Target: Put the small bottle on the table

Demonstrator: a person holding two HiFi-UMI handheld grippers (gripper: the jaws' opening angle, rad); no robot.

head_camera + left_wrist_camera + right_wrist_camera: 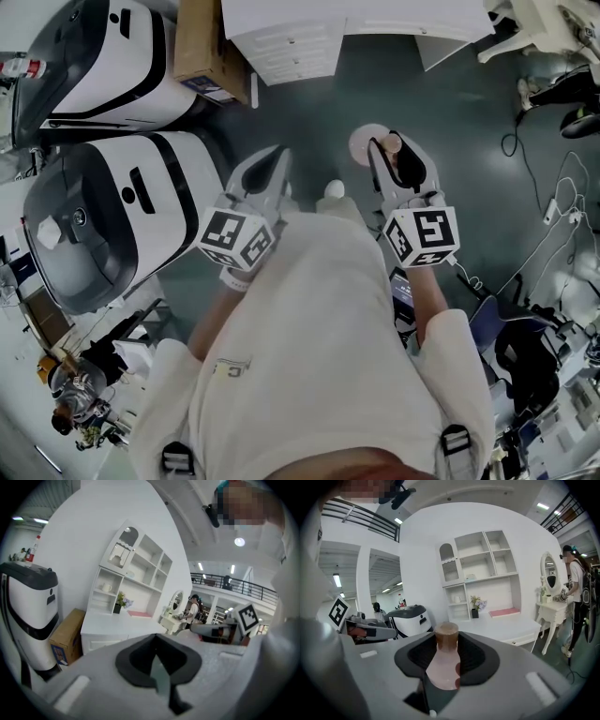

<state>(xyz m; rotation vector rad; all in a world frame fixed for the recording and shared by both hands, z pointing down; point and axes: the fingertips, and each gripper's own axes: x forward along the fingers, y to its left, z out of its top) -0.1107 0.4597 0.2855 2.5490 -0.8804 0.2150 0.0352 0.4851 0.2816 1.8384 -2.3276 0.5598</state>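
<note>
White table (511, 629) well apart ahead: if we release early, bottle falls to floor. Our left gripper (157, 663) narrow, empty. Our right gripper (398, 150) clamps small bottle (443, 667) upright; we judge smooth tapered body may slip.

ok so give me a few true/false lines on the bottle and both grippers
1. The right gripper holds the bottle. True.
2. The bottle's cap is white. False: it is brown.
3. The left gripper holds a second bottle. False: nothing is between its fingers.
4. A cardboard box sits beside the white desk. True.
5. The bottle stands on a table. False: it is up between the right gripper's fingers, not set down.
</note>
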